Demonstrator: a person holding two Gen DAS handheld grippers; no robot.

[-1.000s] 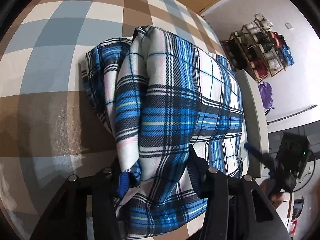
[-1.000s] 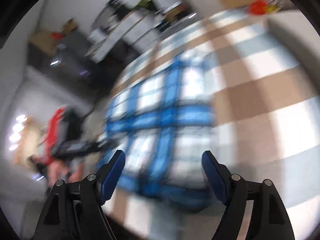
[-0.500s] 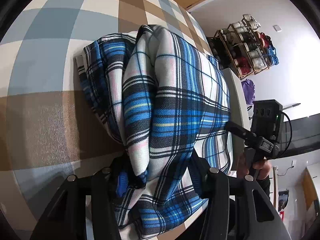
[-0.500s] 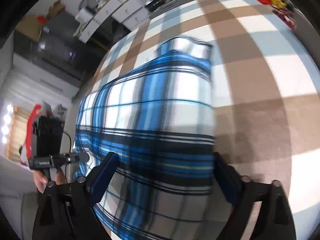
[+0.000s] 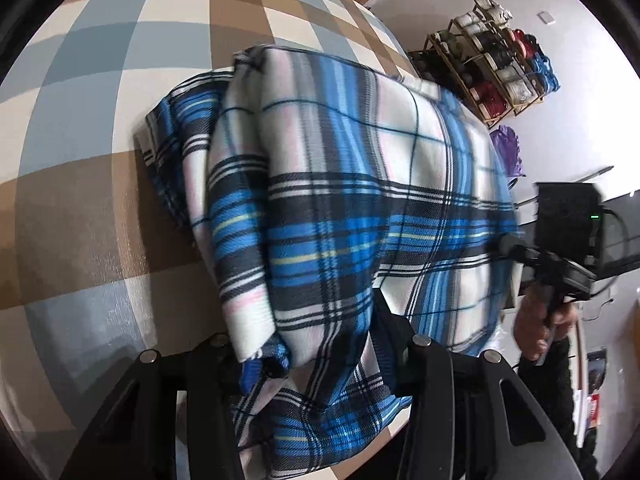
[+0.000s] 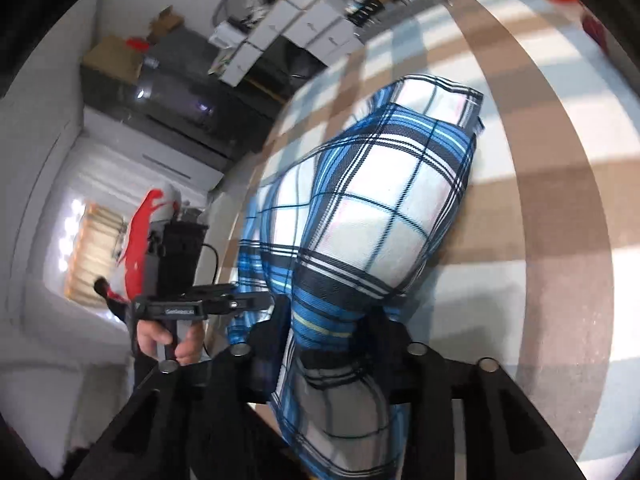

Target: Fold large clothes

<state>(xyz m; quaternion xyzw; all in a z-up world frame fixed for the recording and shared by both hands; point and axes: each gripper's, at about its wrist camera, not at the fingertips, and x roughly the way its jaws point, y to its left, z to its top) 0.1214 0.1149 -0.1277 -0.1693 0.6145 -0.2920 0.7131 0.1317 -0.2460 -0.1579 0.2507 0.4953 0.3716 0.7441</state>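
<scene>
Two views, plaid garment (image 5: 344, 216), shoe rack (image 5: 492, 68) only in left, white cabinets (image 6: 304, 28) only in right

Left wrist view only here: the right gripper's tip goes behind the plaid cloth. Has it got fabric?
Observer: Yes. In the right wrist view the plaid cloth is bunched between the right gripper's jaws, which are closing on it.
Operator: Which part of the cloth?
Observer: The near end of a raised fold. From there the cloth runs away to a squared far edge lying on the checked tablecloth.
Operator: Left gripper visible from there?
Observer: Yes. The left gripper comes in from that view's left, with a hand on its grip and its tip at the cloth's edge.
</scene>
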